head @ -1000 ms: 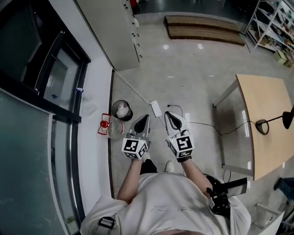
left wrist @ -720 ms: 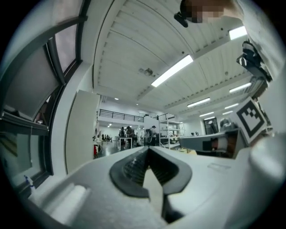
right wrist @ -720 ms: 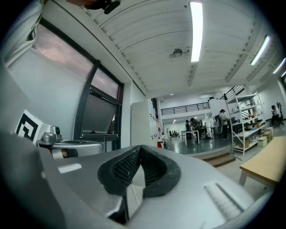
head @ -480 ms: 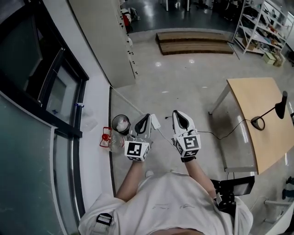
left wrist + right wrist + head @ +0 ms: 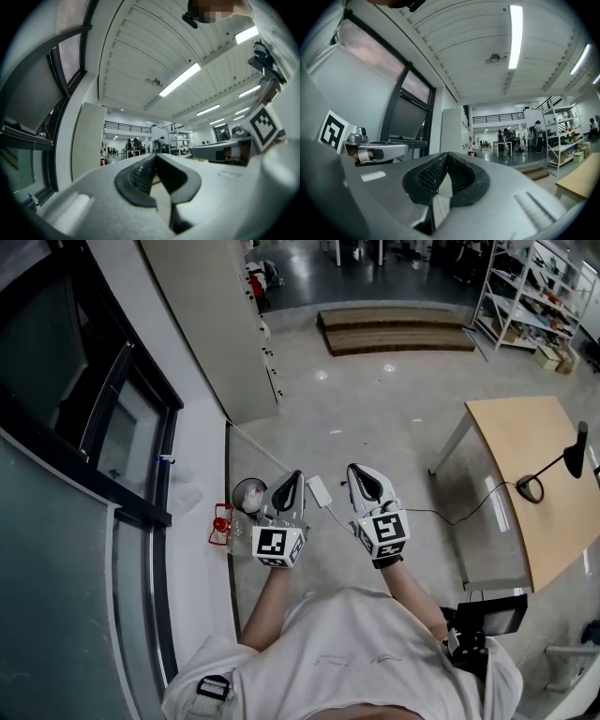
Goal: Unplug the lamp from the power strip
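- Down at twelve o'clock, between my two tools, a white oblong power strip lies on the glossy grey floor. Both tools hang well above it.
- Holding anything?
- Nothing. My left gripper has its jaws pressed together on air, and my right gripper is the same.
- And the lamp?
- A black slim-armed desk lamp stands on the light wooden table at three o'clock. Its thin black cable trails across the floor towards the strip. I cannot tell whether the plug sits in a socket.
- Risks?
- If it does, I judge that tugging the cable instead of the plug could drag the lamp off the table's edge. A strip left unpinned would simply lift with the plug.
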{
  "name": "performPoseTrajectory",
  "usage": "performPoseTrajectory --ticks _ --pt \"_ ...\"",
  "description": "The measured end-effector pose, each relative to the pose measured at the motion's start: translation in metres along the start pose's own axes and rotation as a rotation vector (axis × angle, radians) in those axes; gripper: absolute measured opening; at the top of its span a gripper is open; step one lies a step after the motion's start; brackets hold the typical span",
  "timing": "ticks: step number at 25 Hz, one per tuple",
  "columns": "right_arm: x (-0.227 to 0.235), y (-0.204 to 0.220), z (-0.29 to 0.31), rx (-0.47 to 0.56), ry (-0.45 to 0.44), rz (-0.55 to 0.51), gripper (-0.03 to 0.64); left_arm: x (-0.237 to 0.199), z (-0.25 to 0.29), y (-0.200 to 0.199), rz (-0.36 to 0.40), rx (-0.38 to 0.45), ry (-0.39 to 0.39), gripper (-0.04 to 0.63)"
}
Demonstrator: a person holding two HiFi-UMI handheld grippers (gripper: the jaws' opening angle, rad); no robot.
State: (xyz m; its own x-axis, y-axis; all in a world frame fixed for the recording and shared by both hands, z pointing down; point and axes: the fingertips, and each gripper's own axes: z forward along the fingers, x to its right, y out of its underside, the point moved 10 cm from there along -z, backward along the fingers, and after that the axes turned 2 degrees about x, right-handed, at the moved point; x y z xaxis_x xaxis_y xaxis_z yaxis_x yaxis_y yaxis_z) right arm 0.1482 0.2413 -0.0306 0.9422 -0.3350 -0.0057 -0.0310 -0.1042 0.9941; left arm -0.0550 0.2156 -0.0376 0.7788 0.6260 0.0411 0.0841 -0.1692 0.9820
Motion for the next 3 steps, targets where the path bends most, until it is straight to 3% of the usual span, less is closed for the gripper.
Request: performPoseTrajectory --ticks 3 --pt "-0.0016 0.0009 0.0047 -0.005 -0.007 -0.009 0.008 -0.0057 -0.0007 0.0016 -0.004 -0.004 -0.006 0.002"
